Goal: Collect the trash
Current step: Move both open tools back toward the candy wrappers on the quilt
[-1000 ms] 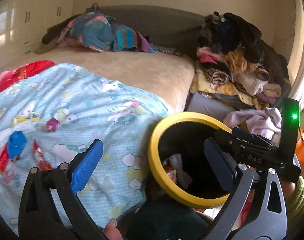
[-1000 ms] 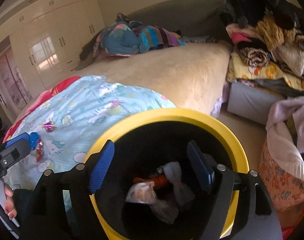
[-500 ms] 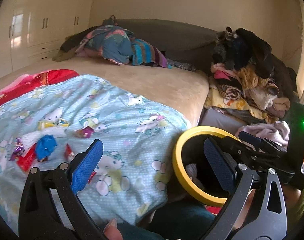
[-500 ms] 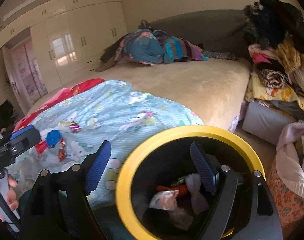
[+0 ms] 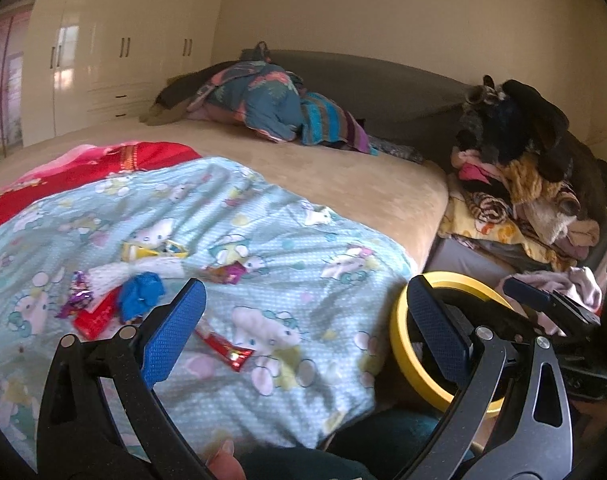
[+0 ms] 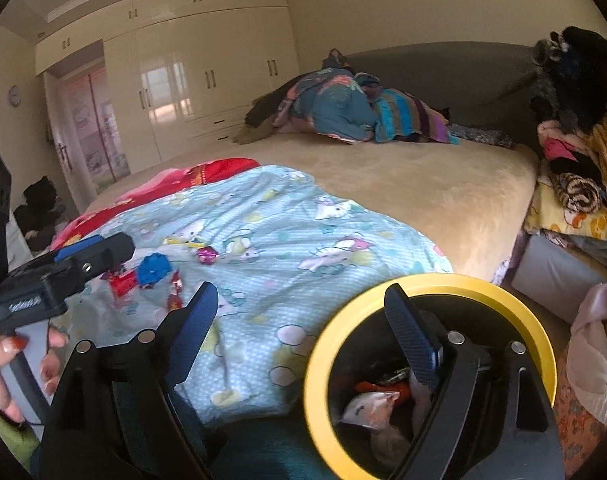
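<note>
While both grippers, left (image 5: 299,336) and right (image 6: 299,332), gape empty, right jaws just widened, approach wrappers (image 5: 103,312) far-left of bin (image 6: 423,284) squarely.

The left gripper (image 5: 303,324) was tilted downward with its jaws standing wide apart and nothing between them. The right gripper (image 6: 299,332) pointed down at a similar slant; its jaws had just been opening and were empty. A hand (image 6: 7,368) with red-painted nails gripped the left gripper's handle, a green sleeve below it.
</note>
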The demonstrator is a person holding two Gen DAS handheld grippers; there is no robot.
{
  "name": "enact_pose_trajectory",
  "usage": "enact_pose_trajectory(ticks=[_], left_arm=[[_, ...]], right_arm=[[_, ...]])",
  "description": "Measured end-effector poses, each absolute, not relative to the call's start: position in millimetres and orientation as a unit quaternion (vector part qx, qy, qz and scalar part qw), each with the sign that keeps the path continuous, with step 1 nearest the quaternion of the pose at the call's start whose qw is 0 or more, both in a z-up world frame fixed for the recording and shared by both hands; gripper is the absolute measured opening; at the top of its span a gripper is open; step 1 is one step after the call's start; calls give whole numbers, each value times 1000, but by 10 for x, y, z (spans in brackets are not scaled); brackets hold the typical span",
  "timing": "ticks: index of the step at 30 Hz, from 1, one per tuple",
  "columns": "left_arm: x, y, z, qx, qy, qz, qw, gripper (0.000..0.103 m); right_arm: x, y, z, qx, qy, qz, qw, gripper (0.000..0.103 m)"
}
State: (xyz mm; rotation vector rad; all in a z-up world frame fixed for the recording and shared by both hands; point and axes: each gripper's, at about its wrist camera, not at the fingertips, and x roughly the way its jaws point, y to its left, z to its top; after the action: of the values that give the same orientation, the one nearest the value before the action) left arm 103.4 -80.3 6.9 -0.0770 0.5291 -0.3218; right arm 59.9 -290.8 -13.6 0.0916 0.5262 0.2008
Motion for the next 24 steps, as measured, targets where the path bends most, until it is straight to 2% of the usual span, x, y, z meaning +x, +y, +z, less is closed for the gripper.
enact_pose_trajectory(ticks=[24], left_arm=[[1118, 74, 127, -79, 237, -62, 966, 92]], right_arm=[[811, -1874, 10, -25, 262, 214, 941, 85]])
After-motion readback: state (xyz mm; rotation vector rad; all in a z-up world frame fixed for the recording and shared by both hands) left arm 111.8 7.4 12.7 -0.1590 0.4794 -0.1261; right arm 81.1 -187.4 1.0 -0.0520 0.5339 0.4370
